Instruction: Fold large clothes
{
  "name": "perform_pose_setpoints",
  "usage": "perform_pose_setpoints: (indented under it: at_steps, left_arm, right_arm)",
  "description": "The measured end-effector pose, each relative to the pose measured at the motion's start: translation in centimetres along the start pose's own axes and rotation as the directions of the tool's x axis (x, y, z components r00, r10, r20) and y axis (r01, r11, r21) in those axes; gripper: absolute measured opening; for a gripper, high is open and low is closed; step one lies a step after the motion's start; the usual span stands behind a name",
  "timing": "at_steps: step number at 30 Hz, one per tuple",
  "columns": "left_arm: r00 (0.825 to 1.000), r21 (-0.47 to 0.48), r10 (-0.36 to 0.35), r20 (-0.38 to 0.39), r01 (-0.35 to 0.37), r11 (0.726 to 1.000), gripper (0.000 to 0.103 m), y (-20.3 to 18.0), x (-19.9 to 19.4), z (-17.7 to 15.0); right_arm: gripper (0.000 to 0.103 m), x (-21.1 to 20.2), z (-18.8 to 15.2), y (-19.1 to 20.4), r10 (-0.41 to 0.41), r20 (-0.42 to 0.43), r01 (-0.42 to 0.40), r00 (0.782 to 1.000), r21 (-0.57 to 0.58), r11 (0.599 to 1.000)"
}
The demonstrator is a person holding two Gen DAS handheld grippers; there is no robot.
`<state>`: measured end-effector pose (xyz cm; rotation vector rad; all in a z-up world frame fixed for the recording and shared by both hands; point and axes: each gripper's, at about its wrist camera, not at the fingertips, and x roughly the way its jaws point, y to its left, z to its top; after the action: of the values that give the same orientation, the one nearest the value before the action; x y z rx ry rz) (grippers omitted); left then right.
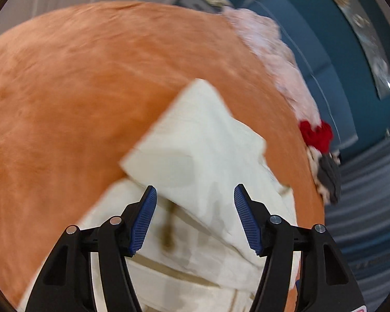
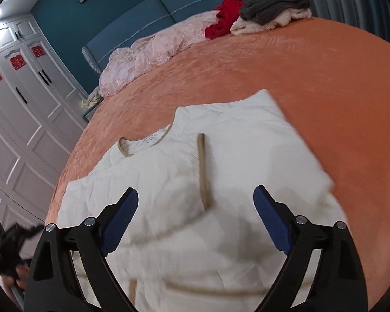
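Observation:
A large cream garment (image 2: 169, 182) with tan trim lies on the orange bedspread (image 2: 312, 91), its neckline toward the far left and one sleeve (image 2: 260, 135) folded over the body. In the left wrist view the same cream garment (image 1: 202, 156) shows a folded panel lying across it. My left gripper (image 1: 195, 195) hovers over that panel, jaws open, nothing between the blue pads (image 1: 145, 218). My right gripper (image 2: 196, 200) is above the garment's middle, jaws wide open and empty. The other gripper, black and blurred (image 2: 5, 244), shows at the lower left of the right wrist view.
A pink quilt (image 2: 143, 57), a red garment (image 2: 223, 18) and a grey and white pile (image 2: 270, 10) lie along the head of the bed by the blue headboard (image 2: 143, 18). White wardrobe doors (image 2: 20, 98) stand to the left. Striped curtain (image 1: 364, 208) hangs at the right.

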<state>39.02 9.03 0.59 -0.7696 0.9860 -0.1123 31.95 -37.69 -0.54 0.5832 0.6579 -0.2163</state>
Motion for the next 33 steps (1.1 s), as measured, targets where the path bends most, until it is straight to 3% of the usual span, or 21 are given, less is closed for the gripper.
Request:
perform_pose_setpoints:
  at_steps: [5,7,9,11,13,15,18,20,23,25,29,33]
  left_arm:
    - [0.999,-0.051,-0.003,-0.040,0.001,0.999,0.060,1.2,2.0,0.5]
    - [0.999,-0.041,-0.001,-0.043,-0.001,0.999,0.060,1.0,2.2,0.3]
    - [0.999,-0.020,0.006,-0.031,-0.007,1.000,0.059,0.7,2.1,0.2]
    - [1.000,0.004,0.014,-0.028,-0.014,1.000,0.059,0.6,2.4,0.4]
    - [0.998,0.036,0.043,-0.038,-0.042,0.998,0.059,0.7,3.2,0.3]
    - [0.994,0.088,0.104,-0.034,-0.101,0.991,0.058,0.5,4.3,0.0]
    - [0.983,0.180,0.181,0.011,-0.180,0.967,0.057,-0.3,5.4,-1.2]
    - [0.967,0.266,0.241,0.078,-0.253,0.930,0.057,-1.2,5.8,-2.4]
    - [0.936,0.389,0.302,0.181,-0.350,0.852,0.059,-2.0,6.9,-4.2]
    - [0.924,0.418,0.313,0.219,-0.379,0.825,0.059,-2.0,7.3,-4.7]
    - [0.920,0.417,0.307,0.244,-0.386,0.823,0.061,-1.3,7.6,-4.9]
    - [0.912,0.427,0.322,0.255,-0.405,0.808,0.061,-1.7,7.4,-5.0]
  right_arm:
    - [0.084,5.7,0.3,1.0,-0.018,-0.138,0.021,0.990,0.020,1.000]
    - [0.037,6.2,0.2,1.6,0.008,-0.157,-0.008,0.988,0.000,1.000]
    - [0.011,5.4,0.7,1.9,0.036,-0.144,-0.038,0.989,-0.012,0.999]
    - [0.009,2.4,1.7,1.7,0.075,-0.055,-0.076,0.996,-0.011,0.997]
    - [0.009,-0.4,2.4,0.9,0.059,0.018,-0.058,0.998,-0.037,0.998]
    - [0.009,-1.0,2.2,-0.1,-0.008,0.017,0.009,1.000,-0.073,0.997]
    - [0.009,1.2,0.4,-2.0,-0.131,-0.072,0.121,0.989,-0.130,0.984]
    - [0.011,2.6,-1.2,-3.0,-0.169,-0.115,0.151,0.979,-0.149,0.977]
    - [0.013,3.3,-2.6,-3.0,-0.196,-0.087,0.178,0.977,-0.183,0.967]
    - [0.014,3.5,-3.2,-2.8,-0.221,-0.057,0.204,0.974,-0.219,0.954]
    - [0.016,4.0,-3.5,-2.4,-0.247,-0.018,0.234,0.969,-0.260,0.937]
    - [0.021,3.7,-2.9,-2.8,-0.237,-0.030,0.223,0.971,-0.240,0.945]
